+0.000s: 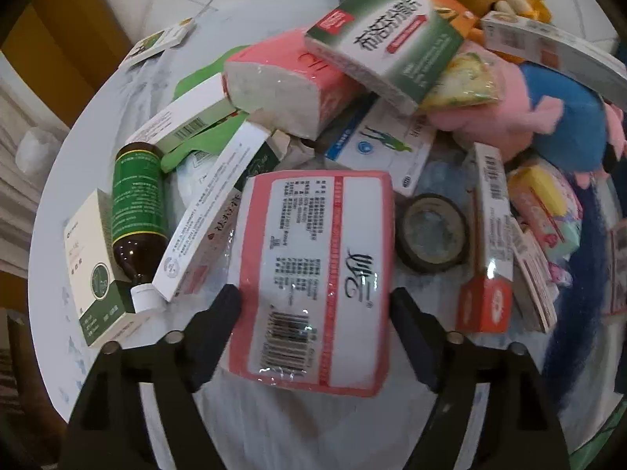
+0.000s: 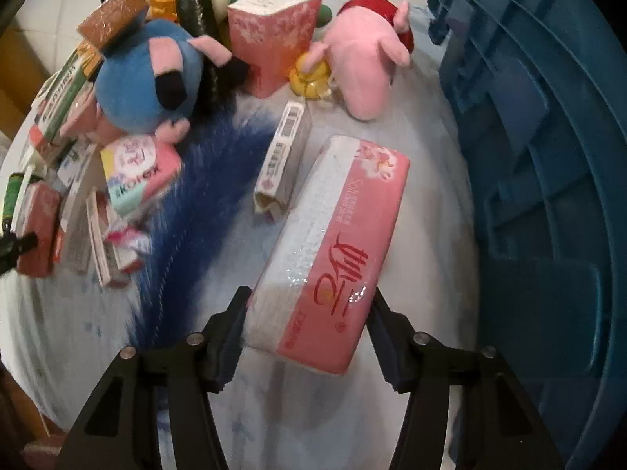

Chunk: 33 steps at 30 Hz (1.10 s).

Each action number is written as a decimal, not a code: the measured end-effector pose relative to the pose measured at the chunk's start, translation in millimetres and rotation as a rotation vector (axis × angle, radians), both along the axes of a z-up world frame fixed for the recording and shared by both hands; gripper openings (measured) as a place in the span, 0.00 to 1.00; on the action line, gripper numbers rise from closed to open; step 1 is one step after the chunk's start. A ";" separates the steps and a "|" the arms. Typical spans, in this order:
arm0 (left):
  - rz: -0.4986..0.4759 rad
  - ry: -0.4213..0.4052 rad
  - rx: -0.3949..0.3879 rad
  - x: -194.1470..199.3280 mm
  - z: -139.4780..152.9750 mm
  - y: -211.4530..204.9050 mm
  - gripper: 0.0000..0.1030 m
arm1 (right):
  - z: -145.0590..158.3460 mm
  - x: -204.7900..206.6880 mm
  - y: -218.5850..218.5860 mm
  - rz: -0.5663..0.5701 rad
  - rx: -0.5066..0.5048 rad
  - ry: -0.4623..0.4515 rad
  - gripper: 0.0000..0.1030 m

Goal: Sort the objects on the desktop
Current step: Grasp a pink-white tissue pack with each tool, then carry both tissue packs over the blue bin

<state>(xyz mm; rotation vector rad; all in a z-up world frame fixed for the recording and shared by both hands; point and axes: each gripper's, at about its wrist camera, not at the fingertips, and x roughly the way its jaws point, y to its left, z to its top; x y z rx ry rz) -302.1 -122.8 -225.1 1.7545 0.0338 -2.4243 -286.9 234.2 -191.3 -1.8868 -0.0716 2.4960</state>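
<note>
A pink tissue pack (image 1: pixel 313 274) lies barcode side up between the fingers of my left gripper (image 1: pixel 313 303), whose pads press on its two long sides. Behind it are a second pink tissue pack (image 1: pixel 282 86), medicine boxes and a brown bottle (image 1: pixel 137 203). In the right wrist view another pink tissue pack (image 2: pixel 337 235) with red lettering lies tilted on the white table (image 2: pixel 411 98). My right gripper (image 2: pixel 309 297) is shut on its near end, a pad on each side.
A roll of dark tape (image 1: pixel 431 231) lies right of the left pack. A blue crate (image 2: pixel 540 156) fills the right side. A blue plush (image 2: pixel 149 82), a pink plush (image 2: pixel 364 66), an upright tissue pack (image 2: pixel 270 39) and a small box (image 2: pixel 282 156) crowd the back.
</note>
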 end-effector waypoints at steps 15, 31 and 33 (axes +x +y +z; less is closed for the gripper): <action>0.027 -0.034 0.006 -9.6 -20.3 -4.6 0.83 | -2.8 -22.0 9.3 -0.049 -0.003 0.034 0.51; -0.119 0.316 -0.023 93.1 104.0 43.7 0.83 | 83.9 61.6 -19.2 0.031 -0.027 0.270 0.51; -0.145 0.350 -0.020 101.9 115.7 49.4 0.83 | 98.0 74.7 -23.2 0.031 -0.030 0.313 0.51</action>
